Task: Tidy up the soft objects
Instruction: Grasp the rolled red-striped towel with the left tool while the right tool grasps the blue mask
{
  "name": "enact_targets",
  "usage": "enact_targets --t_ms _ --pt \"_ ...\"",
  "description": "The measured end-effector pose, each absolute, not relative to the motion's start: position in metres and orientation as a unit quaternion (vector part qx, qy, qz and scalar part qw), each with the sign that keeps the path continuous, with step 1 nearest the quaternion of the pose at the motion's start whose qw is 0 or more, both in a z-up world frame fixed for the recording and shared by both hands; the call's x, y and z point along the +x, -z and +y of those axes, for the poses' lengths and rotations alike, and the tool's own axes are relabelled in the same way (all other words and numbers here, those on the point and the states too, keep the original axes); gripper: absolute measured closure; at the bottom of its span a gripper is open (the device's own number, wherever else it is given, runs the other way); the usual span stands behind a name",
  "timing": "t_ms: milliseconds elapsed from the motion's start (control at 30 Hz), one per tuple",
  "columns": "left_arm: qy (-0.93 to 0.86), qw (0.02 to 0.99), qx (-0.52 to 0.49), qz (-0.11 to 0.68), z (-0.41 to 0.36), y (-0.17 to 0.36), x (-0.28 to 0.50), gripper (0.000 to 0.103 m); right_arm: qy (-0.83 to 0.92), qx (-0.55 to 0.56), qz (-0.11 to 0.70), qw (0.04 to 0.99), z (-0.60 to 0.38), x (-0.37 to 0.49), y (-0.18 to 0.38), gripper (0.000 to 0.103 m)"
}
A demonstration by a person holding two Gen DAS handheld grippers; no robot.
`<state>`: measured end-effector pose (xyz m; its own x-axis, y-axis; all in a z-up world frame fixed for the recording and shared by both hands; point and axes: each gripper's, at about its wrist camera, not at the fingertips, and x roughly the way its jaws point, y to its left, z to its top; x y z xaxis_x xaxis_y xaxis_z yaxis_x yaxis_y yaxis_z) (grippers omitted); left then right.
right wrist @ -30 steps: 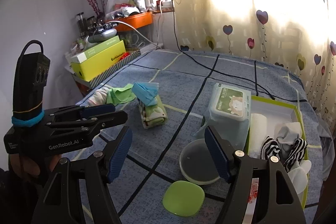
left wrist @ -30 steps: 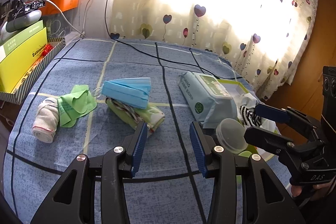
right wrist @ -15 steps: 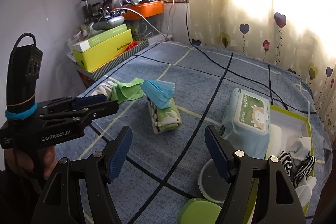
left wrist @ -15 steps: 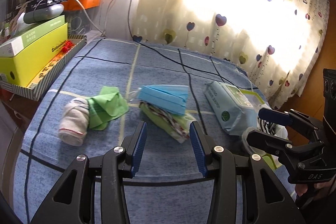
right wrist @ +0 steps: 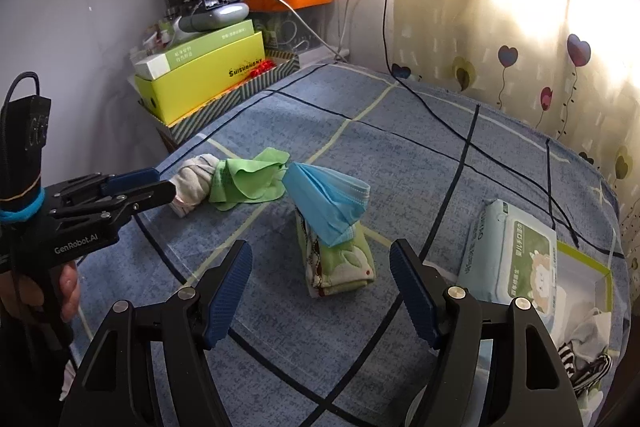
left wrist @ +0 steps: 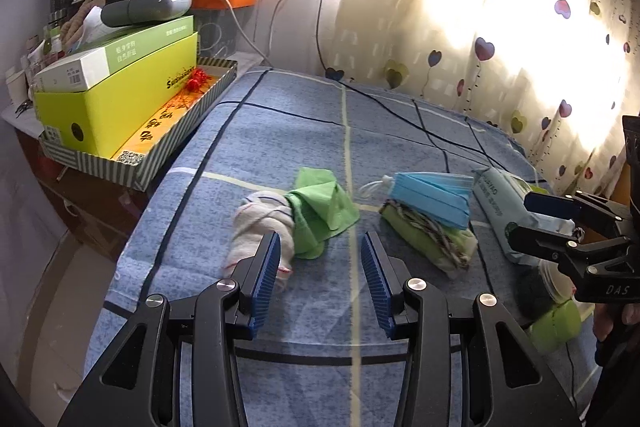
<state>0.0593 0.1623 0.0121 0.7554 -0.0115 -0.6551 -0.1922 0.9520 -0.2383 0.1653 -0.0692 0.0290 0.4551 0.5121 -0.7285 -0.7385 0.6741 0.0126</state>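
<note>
On the blue plaid bed lie a rolled white sock [left wrist: 260, 227], a crumpled green cloth [left wrist: 324, 203] against it, and a blue face mask [left wrist: 432, 195] on top of a folded green patterned towel [left wrist: 432, 239]. My left gripper [left wrist: 320, 247] hovers open just short of the sock and green cloth, nothing between its fingers. My right gripper [right wrist: 318, 255] is open above the near end of the folded towel [right wrist: 340, 267] and the mask [right wrist: 328, 199], apart from both. Each gripper shows in the other's view, the right gripper [left wrist: 560, 223] and the left gripper [right wrist: 160, 187].
A wet wipes pack [right wrist: 512, 259] lies right of the towel, beside a green-rimmed box [right wrist: 592, 267] holding striped socks [right wrist: 588, 367]. A clear round container [left wrist: 536, 283] and a green lid [left wrist: 556, 323] sit near the right gripper. A yellow box [left wrist: 120, 99] in a striped tray borders the bed's left edge. A black cable [right wrist: 440, 123] crosses the bed.
Both grippers have swung left across the bed. The sock, cloth, mask and towel now sit ahead of the fingers, and the wipes pack and box have slid right. Jaw openings are unchanged.
</note>
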Motion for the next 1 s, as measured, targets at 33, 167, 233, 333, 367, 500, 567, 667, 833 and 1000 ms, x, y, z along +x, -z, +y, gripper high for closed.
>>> enact_targets --t_ms 33,167,233,333,367,500,567,667,833,1000 --pt "-0.051 0.924 -0.153 0.348 0.168 -0.01 0.061 0.06 -0.373 -0.158 0.367 0.837 -0.066 0.168 -0.028 0.031" --pt "-0.072 0.92 -0.153 0.354 0.185 -0.004 0.067 0.06 -0.372 -0.177 0.367 0.834 -0.054 0.176 -0.026 0.031" --pt "-0.072 0.917 -0.16 0.359 0.189 0.002 0.07 0.06 -0.371 -0.185 0.367 0.833 -0.05 0.18 -0.026 0.031" --pt "-0.071 0.913 -0.164 0.368 0.192 0.011 0.076 0.06 -0.371 -0.198 0.367 0.83 -0.041 0.187 -0.025 0.031" --pt "-0.068 0.911 -0.167 0.371 0.193 0.013 0.079 0.06 -0.372 -0.202 0.368 0.828 -0.038 0.191 -0.024 0.031" --pt "-0.071 0.908 -0.176 0.372 0.199 0.021 0.083 0.06 -0.371 -0.22 0.376 0.82 -0.029 0.203 -0.018 0.031" --pt "-0.067 0.906 -0.183 0.375 0.201 0.024 0.085 0.059 -0.37 -0.231 0.382 0.814 -0.023 0.209 -0.014 0.031" --pt "-0.062 0.905 -0.183 0.38 0.201 0.028 0.088 0.051 -0.374 -0.246 0.391 0.804 -0.014 0.216 -0.006 0.031" --pt "-0.044 0.897 -0.2 0.392 0.201 0.036 0.093 0.049 -0.371 -0.255 0.408 0.794 -0.008 0.224 0.007 0.035" --pt "-0.036 0.891 -0.199 0.406 0.196 0.042 0.098 0.049 -0.372 -0.271 0.399 0.793 -0.006 0.217 0.006 0.071"
